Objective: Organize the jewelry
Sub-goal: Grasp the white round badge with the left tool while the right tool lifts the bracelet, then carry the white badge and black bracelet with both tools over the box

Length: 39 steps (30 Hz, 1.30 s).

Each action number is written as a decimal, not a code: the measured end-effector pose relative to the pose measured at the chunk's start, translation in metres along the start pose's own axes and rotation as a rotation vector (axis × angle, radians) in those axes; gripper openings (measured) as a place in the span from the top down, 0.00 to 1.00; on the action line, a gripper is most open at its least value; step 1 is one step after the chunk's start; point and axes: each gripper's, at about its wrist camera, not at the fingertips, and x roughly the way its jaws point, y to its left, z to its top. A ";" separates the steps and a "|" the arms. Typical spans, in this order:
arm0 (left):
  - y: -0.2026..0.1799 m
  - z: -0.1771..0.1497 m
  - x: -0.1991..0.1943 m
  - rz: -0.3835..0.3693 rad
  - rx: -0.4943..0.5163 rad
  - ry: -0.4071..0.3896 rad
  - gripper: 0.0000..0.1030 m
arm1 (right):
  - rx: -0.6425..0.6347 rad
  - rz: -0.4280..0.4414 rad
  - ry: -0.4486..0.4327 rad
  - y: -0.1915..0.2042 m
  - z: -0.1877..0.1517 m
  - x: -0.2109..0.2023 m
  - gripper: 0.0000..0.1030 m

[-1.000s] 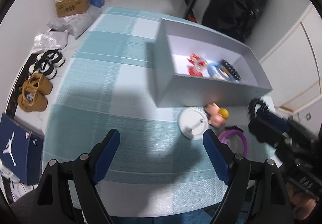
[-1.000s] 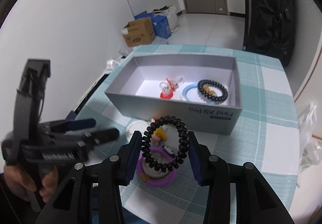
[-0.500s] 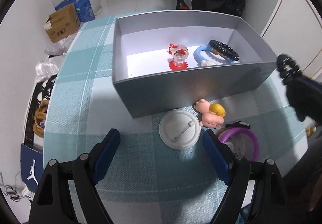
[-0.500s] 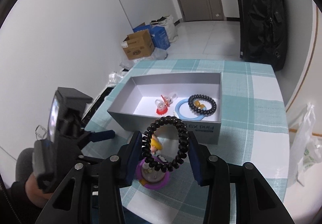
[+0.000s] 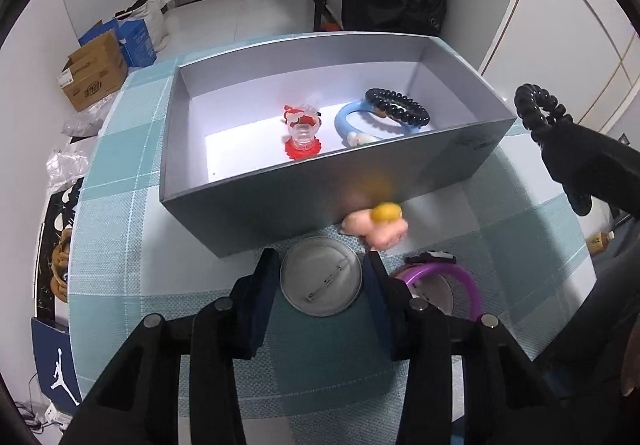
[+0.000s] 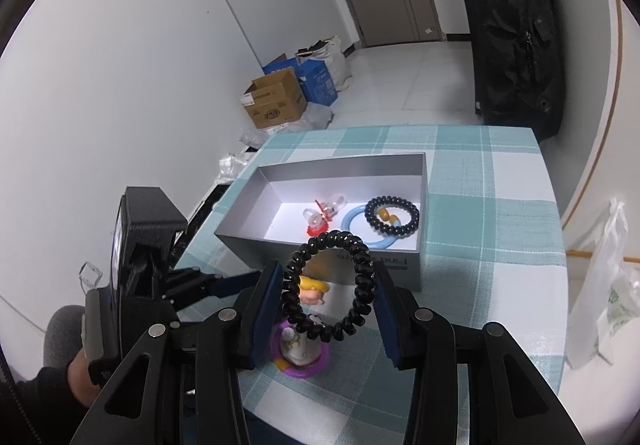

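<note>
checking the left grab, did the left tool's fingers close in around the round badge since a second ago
Yes. The left tool now brackets the round badge lying before the grey box, fingers closing beside its rim.

One grey box [image 5: 280, 205]; inside: one bead bracelet [image 5: 398, 107], one blue ring [image 5: 352, 121], one red charm [image 5: 302, 133]. Outside: one coil hair tie [image 6: 328, 291], one badge [image 5: 320, 277], one pig toy [image 5: 376, 229], one purple ring [image 5: 464, 281].

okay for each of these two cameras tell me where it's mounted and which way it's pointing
Left wrist: on the left gripper, looking steeply down at the round badge between its closing fingers, before the grey box.
Right wrist: on the right gripper, which holds the black coil bracelet, facing the grey box; a hand shows lower left.
Both show the box and purple ring.
</note>
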 end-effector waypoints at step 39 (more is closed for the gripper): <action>0.026 0.057 -0.065 -0.213 -0.148 -0.278 0.64 | 0.088 0.064 0.016 -0.007 0.055 0.004 0.58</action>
